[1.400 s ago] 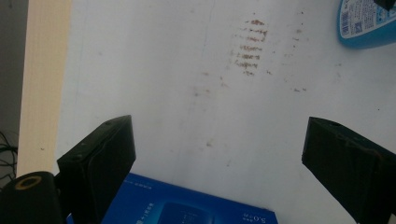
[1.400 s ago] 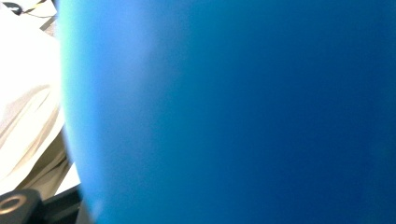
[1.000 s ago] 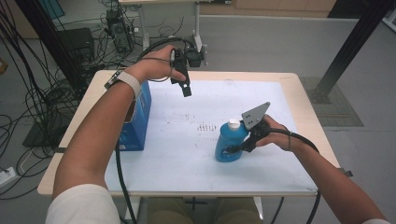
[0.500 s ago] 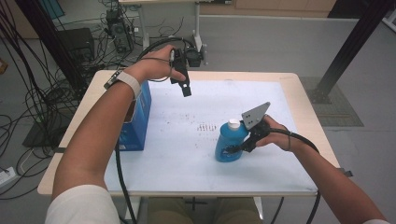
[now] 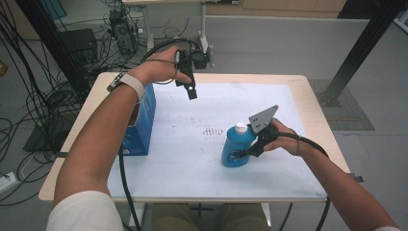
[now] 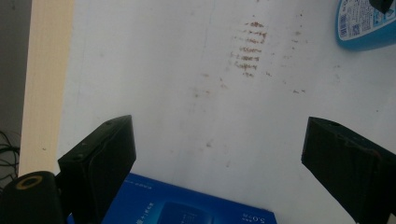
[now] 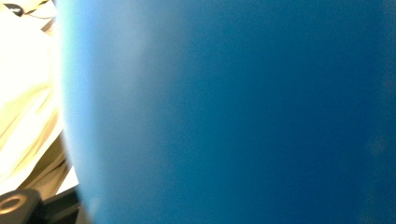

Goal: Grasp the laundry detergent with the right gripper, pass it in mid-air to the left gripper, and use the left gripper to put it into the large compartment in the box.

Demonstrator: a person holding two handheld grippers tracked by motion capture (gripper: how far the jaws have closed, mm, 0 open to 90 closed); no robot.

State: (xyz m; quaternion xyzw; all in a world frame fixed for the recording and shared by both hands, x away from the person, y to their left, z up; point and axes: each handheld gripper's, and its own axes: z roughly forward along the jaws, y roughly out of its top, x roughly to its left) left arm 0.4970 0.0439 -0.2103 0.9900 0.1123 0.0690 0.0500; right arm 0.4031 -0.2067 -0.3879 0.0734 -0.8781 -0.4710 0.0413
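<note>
- White mat (image 5: 192, 159) lying stained on wooden table (image 5: 312, 91); cables trailing over grey floor (image 5: 288, 43)
- Right gripper (image 5: 243, 154) clamping blue bottle (image 5: 235, 147)
- Left gripper (image 5: 191, 94) hovering wide open, holding nothing

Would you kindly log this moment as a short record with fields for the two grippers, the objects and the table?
right gripper: shut on the blue plastic bottle with a white cap, which stands upright
left gripper: open, held in the air above the far part of the table, holds nothing
blue cardboard box: at the table's left side
white-topped table: brown specks near its middle
</note>
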